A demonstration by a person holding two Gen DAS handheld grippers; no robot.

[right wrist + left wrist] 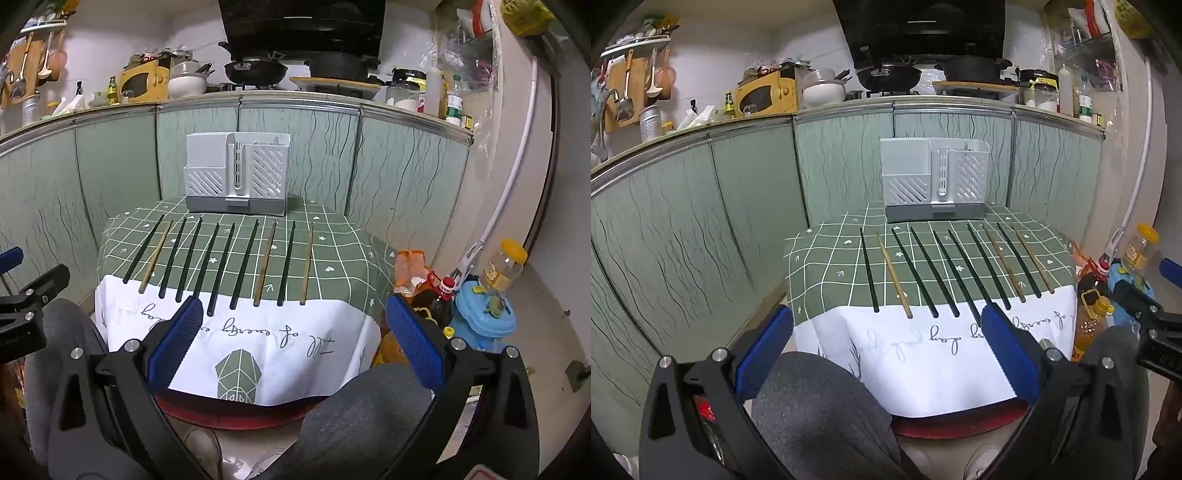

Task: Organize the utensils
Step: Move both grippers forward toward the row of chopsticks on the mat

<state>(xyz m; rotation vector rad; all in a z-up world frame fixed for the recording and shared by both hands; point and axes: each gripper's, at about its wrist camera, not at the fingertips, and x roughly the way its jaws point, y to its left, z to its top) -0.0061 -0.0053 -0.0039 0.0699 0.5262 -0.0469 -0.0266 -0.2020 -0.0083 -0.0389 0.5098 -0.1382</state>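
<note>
Ten chopsticks (221,266) lie in a row on the green checked tablecloth (332,258), just in front of the white utensil holder (238,173). Left gripper (886,350) and right gripper (291,339) both hang wide open, holding nothing, over the near table edge.

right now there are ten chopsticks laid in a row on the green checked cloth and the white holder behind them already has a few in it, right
Not quite. The ten chopsticks do lie in a row on the green checked cloth, but all of them are on the cloth: no chopsticks stand up out of the white holder behind them. The right wrist view shows this best.
</note>
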